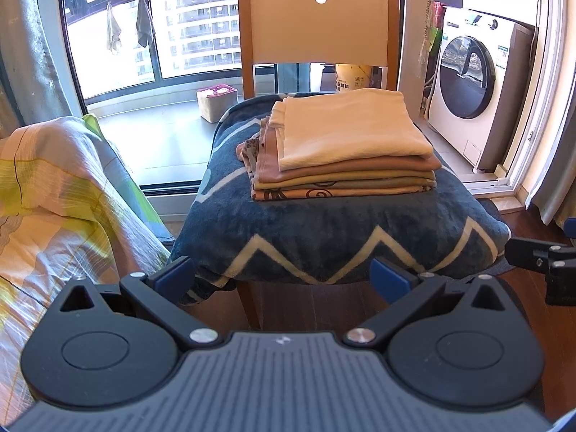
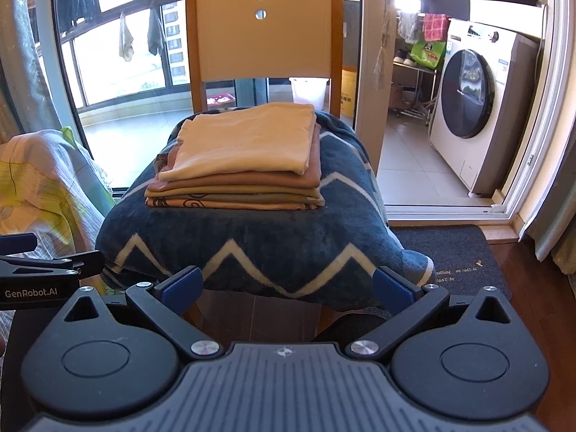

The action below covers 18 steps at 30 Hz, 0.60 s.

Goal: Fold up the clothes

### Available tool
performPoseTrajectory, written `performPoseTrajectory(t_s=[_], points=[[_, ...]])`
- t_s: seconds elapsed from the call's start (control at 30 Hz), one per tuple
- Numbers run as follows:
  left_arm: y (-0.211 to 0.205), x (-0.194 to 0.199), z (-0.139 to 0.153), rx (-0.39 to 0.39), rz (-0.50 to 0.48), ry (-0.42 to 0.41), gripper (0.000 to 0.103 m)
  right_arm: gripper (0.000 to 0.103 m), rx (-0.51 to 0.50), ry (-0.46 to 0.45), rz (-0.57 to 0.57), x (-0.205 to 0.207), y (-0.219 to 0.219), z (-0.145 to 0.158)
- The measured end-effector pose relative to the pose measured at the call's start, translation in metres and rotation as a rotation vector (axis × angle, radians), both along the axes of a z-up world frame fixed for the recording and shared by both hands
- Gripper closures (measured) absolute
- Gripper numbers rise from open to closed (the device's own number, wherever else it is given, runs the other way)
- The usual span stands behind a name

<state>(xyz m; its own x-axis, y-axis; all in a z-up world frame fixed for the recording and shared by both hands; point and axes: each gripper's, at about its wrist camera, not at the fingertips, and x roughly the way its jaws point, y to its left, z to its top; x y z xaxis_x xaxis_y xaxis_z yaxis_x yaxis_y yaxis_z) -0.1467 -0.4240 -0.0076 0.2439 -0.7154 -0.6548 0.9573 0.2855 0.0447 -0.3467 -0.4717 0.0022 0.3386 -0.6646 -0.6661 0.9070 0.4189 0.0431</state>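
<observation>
A stack of folded clothes (image 1: 345,151) is seen on a blue blanket (image 1: 324,237) that is laid over the seat of a wooden chair (image 1: 320,14). A cream piece is on top, and brown and patterned pieces are under it. The stack is placed near the chair's back, away from the front edge of the seat.

The left gripper (image 1: 284,279) is held in front of the chair, low by the blanket's front edge. Its blue fingers (image 1: 176,277) are spread wide and nothing is held. The right gripper (image 2: 288,282) is held beside it, and its fingers (image 2: 181,282) are spread wide too, with nothing between them.

A bed with a striped sheet (image 1: 54,194) is seen to the left of the chair. A washing machine (image 1: 475,86) is seen to the right of the chair. A big window (image 1: 158,36) is behind the chair.
</observation>
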Motion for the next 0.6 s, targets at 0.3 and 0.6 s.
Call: performPoseTrajectory(t_s=[0.3,0.6], points=[[-0.0024,-0.0001,-0.0048,0.009,0.003,0.006,0.001,0.0,0.026,-0.009,-0.003,-0.0004,-0.0039,-0.0045],[-0.0035,-0.0019,-0.0064,0.008,-0.001,0.003,0.001,0.0,0.027,-0.006,-0.005,-0.0008,-0.0049,-0.0049]])
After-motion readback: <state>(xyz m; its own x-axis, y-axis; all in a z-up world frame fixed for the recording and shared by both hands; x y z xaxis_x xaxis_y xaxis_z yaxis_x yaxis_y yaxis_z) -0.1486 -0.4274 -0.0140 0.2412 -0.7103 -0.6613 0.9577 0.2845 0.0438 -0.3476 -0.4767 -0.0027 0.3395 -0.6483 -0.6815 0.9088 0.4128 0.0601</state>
